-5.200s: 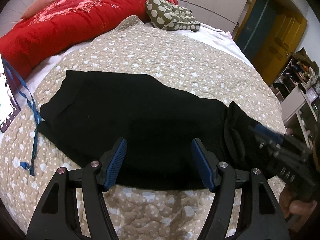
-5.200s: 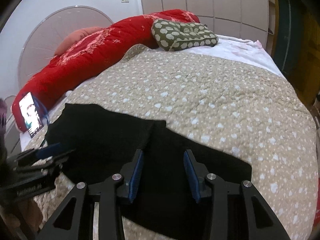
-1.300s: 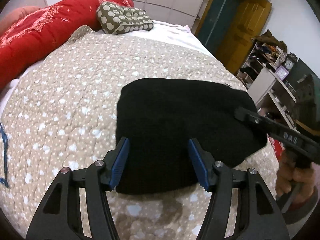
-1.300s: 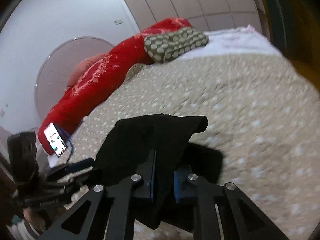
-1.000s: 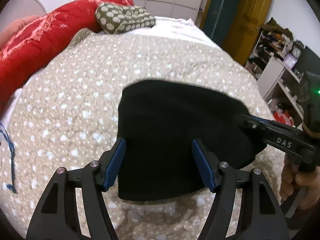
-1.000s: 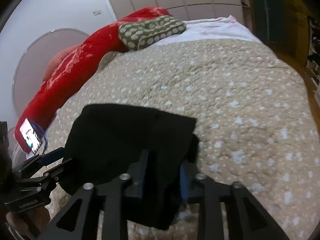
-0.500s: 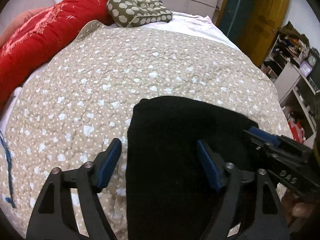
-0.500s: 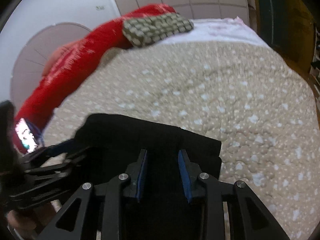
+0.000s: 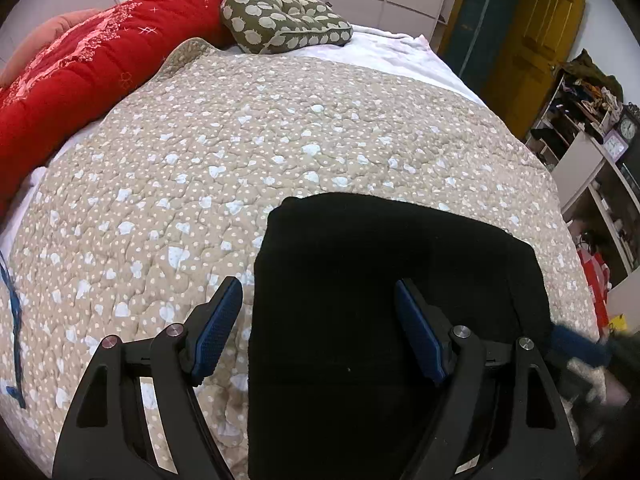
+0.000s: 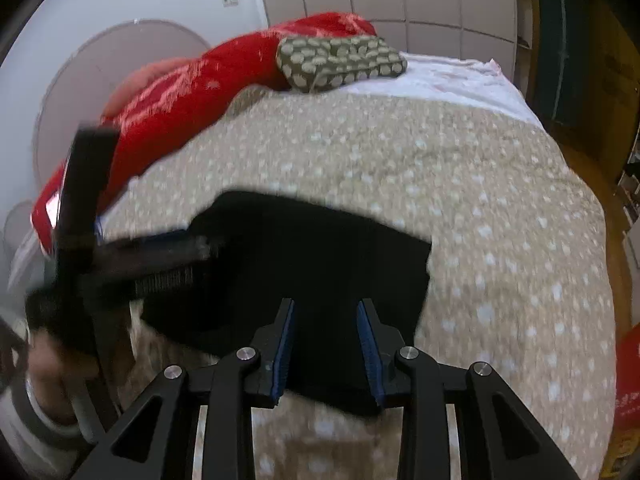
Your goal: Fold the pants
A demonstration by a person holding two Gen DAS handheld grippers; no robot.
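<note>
The black pants (image 9: 384, 280) lie folded into a compact rectangle on the beige quilt (image 9: 240, 152). They also show in the right wrist view (image 10: 316, 252). My left gripper (image 9: 318, 312) is open and empty above the pants' near left part. My right gripper (image 10: 326, 328) is open and empty above their near edge. The left gripper shows blurred at the left of the right wrist view (image 10: 120, 256). The right gripper's blue tip shows blurred at the right edge of the left wrist view (image 9: 580, 348).
A red duvet (image 9: 80, 68) and a green patterned pillow (image 9: 280, 24) lie at the head of the bed. A blue lanyard (image 9: 12, 320) lies at the quilt's left edge. Shelves (image 9: 592, 160) and a yellow door (image 9: 532, 36) stand to the right.
My right gripper let go of the pants and opened. Both grippers drew back a little, and the folded pants now rest flat on the quilt.
</note>
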